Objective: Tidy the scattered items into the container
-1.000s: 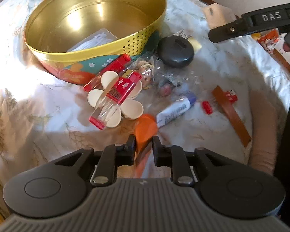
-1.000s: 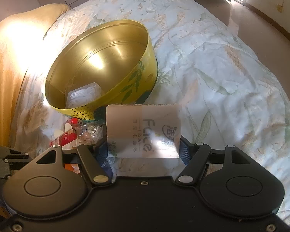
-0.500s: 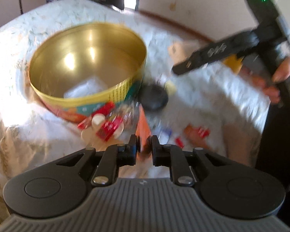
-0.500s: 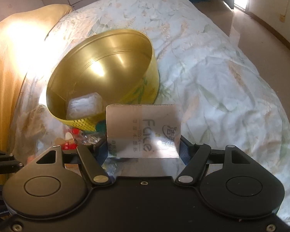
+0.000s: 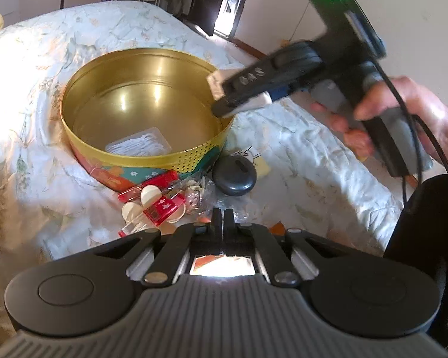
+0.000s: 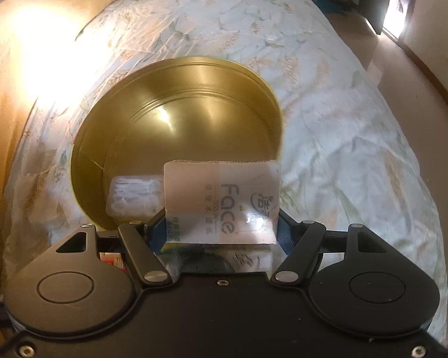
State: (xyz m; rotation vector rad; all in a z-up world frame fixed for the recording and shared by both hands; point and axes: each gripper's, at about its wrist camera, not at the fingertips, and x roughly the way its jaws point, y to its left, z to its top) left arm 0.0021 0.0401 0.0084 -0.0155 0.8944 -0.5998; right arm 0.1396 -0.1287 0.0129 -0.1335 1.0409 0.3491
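My right gripper clamps the tissue pack above the tin; I release low inside. Left gripper is pinched shut, grasp unclear

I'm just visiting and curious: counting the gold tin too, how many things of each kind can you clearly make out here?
gold tin: 1
clear box inside the tin: 1
red tubes beside the tin: 2
black case: 1
tissue pack, held above the tin: 1
Total: 6, leaving out the small bits that are too jumbled to sort.
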